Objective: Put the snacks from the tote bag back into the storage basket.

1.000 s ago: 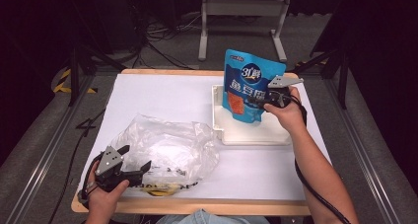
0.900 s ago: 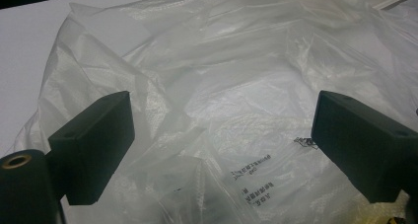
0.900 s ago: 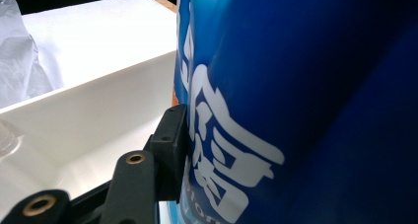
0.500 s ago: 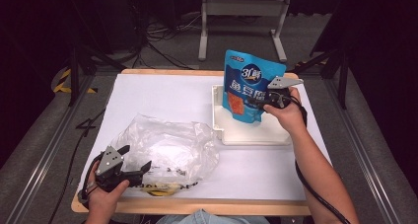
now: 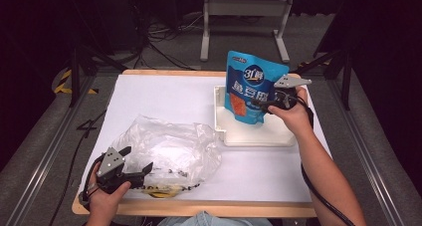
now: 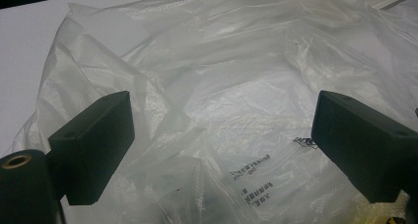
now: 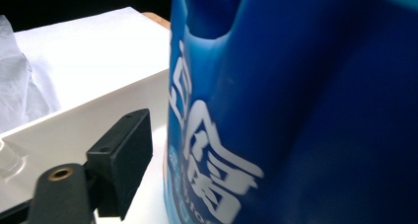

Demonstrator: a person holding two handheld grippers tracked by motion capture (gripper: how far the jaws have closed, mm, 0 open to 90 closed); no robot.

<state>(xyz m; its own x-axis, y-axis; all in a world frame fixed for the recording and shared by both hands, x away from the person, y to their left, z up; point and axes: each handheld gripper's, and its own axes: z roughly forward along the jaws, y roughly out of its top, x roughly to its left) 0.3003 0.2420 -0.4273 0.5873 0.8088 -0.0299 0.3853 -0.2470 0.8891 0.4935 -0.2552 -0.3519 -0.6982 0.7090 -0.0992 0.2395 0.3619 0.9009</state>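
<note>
- Right gripper (image 5: 263,105): jaws closed on the right-hand edge of the blue snack pouch (image 5: 251,89), about halfway up. In the right gripper view one black jaw sits just left of the pouch face (image 7: 296,110); the other is hidden behind it. Grip judged firm, since the pouch stands upright without sagging.
- Pouch position: directly ahead of the right gripper, bottom edge down inside the white tray (image 5: 234,136), top rising well above the tray wall. Cannot tell whether the base rests on the tray floor or hangs just over it.
- Reason for the side grip (judgement): pinching the edge keeps the printed face free and the pouch vertical, suitable for lifting it out of the tray or setting it down there.
- Left gripper (image 5: 142,170): jaws wide apart, holding nothing. In the left gripper view the crumpled clear plastic bag (image 6: 236,105) lies between and beyond the jaws.
- Bag lies flat on the white table cover (image 5: 164,96), well apart from the tray; a printed label and something yellow show at its near edge.
- Reason for the left pose (judgement): poised at the bag's near edge, likely to pinch the mouth open so the pouch can go in.
</note>
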